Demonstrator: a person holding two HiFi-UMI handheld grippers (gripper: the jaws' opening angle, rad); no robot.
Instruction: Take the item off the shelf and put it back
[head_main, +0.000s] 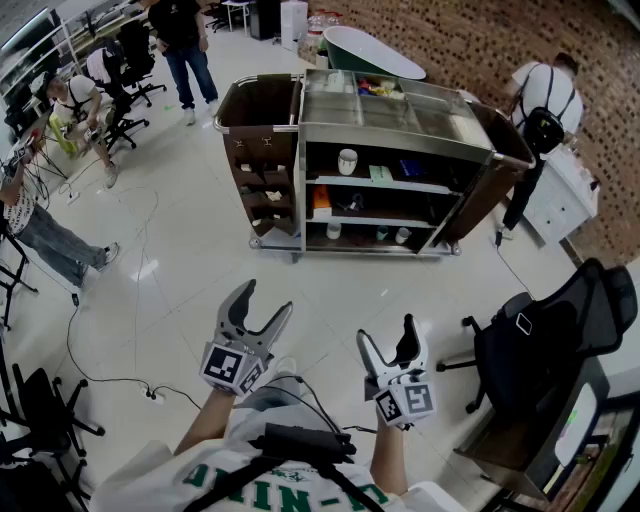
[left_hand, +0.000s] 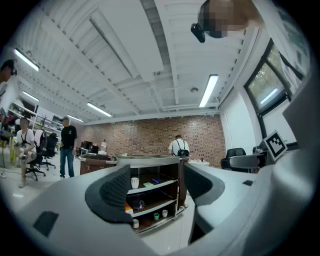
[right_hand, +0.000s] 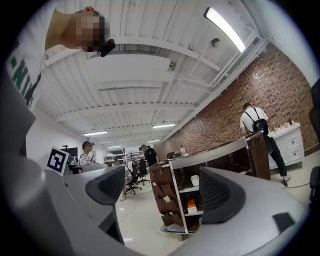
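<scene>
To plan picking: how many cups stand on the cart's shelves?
4: a white mug on the upper shelf; three small cups on the bottom shelf, one left, two right. More may be hidden.

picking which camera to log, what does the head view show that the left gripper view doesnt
Only the head view: the left gripper and right gripper seen whole from above, jaws apart and empty, and a look down into the cart's top tray. Only the left gripper view: the ceiling lights and a window. Both: the cart, a white cup on its upper shelf, and a person at the brick wall.
</scene>
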